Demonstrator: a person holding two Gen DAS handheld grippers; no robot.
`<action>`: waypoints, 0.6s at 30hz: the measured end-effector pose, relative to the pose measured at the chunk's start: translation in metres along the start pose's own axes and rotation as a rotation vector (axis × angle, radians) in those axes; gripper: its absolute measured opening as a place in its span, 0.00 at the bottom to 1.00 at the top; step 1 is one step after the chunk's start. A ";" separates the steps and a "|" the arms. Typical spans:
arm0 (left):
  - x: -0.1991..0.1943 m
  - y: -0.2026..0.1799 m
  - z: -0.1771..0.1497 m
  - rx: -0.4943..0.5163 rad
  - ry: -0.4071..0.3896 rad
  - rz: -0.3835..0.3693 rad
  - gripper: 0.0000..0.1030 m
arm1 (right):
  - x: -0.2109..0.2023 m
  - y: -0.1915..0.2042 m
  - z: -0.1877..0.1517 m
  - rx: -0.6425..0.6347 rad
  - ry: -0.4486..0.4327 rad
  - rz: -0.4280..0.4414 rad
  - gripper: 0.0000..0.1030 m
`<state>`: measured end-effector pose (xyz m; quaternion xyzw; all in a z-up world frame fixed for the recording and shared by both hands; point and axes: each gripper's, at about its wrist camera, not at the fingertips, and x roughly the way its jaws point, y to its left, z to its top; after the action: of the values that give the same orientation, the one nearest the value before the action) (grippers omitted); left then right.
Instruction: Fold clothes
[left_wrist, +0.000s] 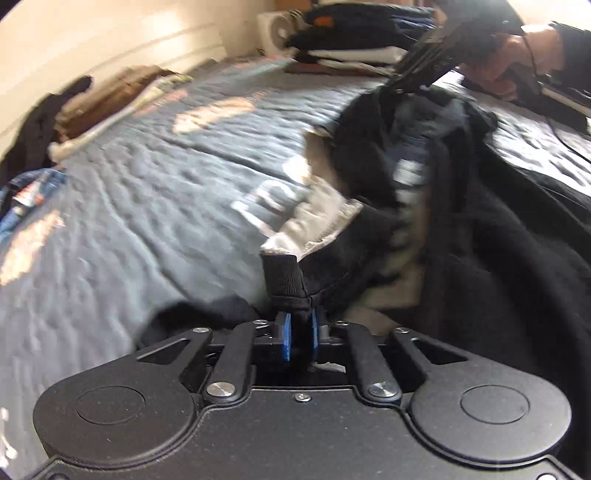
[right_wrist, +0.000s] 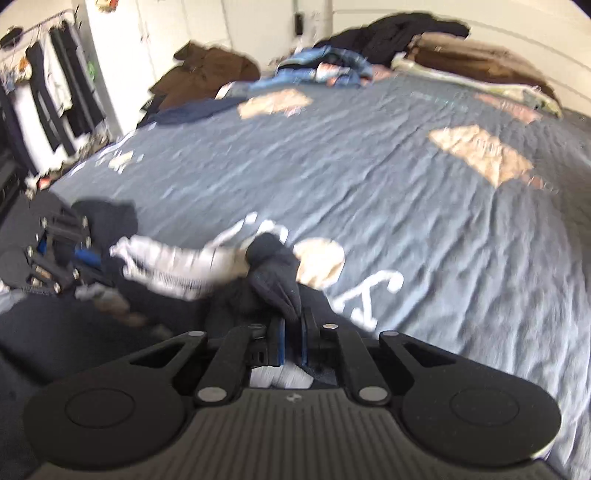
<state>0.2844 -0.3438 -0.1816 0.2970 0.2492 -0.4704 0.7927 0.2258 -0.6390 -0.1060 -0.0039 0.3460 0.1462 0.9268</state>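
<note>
- Jaws: left gripper (left_wrist: 300, 334) pinched on a ribbed edge of the black sweatshirt (left_wrist: 461, 221); right gripper (right_wrist: 291, 341) clamped on another fold of it.
- Black sweatshirt (pale grey lining showing): bunched, strung between both grippers above the grey-blue quilt (right_wrist: 369, 166).
- Folded clothes stack (left_wrist: 354, 40): far end of bed.
- Hand (left_wrist: 524, 55): holding right gripper.

- No text, label, brand or number can be read for certain in either view.
- The bedspread (left_wrist: 155, 192) carries large white printed letters just beside the dark garment (left_wrist: 373, 177), half covered and blurred; the shapes cannot be made out.
- The same white print (right_wrist: 373, 291) shows in the right wrist view, likewise illegible.
</note>
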 end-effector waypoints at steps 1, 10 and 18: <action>-0.001 0.009 0.006 0.004 -0.030 0.067 0.08 | 0.003 -0.003 0.005 0.009 -0.018 -0.012 0.07; 0.035 0.120 0.117 0.063 -0.217 0.562 0.07 | 0.029 -0.053 0.091 0.109 -0.268 -0.143 0.06; 0.143 0.177 0.127 -0.067 0.039 0.561 0.16 | 0.084 -0.085 0.112 0.183 -0.271 -0.202 0.08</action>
<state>0.5193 -0.4512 -0.1478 0.3369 0.1878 -0.2183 0.8964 0.3806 -0.6861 -0.0828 0.0654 0.2280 0.0193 0.9713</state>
